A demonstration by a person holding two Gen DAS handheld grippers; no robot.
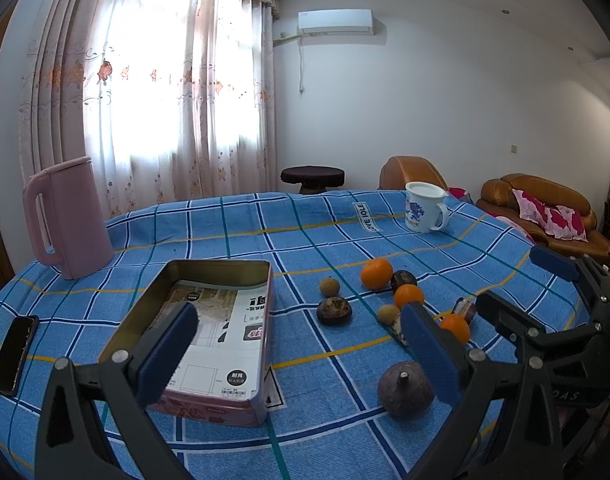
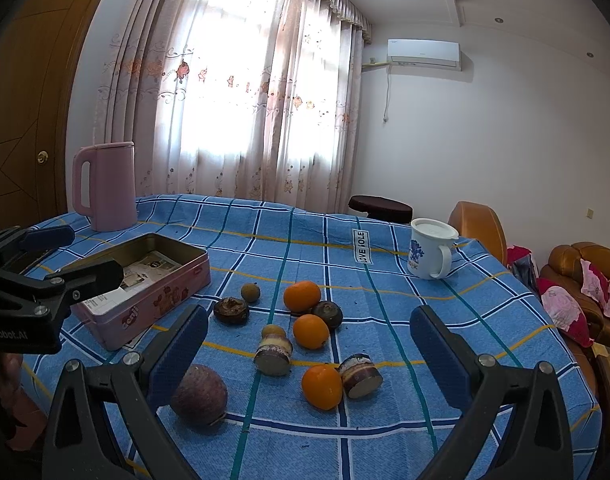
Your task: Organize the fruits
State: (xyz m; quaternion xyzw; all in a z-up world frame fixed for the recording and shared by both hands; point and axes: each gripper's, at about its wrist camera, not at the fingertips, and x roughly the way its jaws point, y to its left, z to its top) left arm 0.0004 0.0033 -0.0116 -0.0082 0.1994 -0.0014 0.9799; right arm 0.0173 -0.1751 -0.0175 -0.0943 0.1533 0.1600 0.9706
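Observation:
Several fruits lie loose on the blue checked cloth: three oranges (image 2: 321,386) (image 2: 310,331) (image 2: 302,296), a purple round fruit (image 2: 199,394) (image 1: 404,389), two dark wrinkled fruits (image 2: 230,310) (image 2: 328,313), small brown fruits (image 2: 250,292) and two cut sugarcane pieces (image 2: 273,354) (image 2: 360,375). An open pink tin (image 1: 209,344) (image 2: 153,280) with printed paper inside sits to their left. My left gripper (image 1: 301,352) is open and empty, over the tin's near right side. My right gripper (image 2: 309,356) is open and empty, above the fruits.
A pink kettle (image 1: 65,216) stands at the table's far left. A white mug (image 1: 425,208) stands at the far right. A black phone (image 1: 15,354) lies at the left edge. Brown sofas (image 1: 545,208) lie beyond the table.

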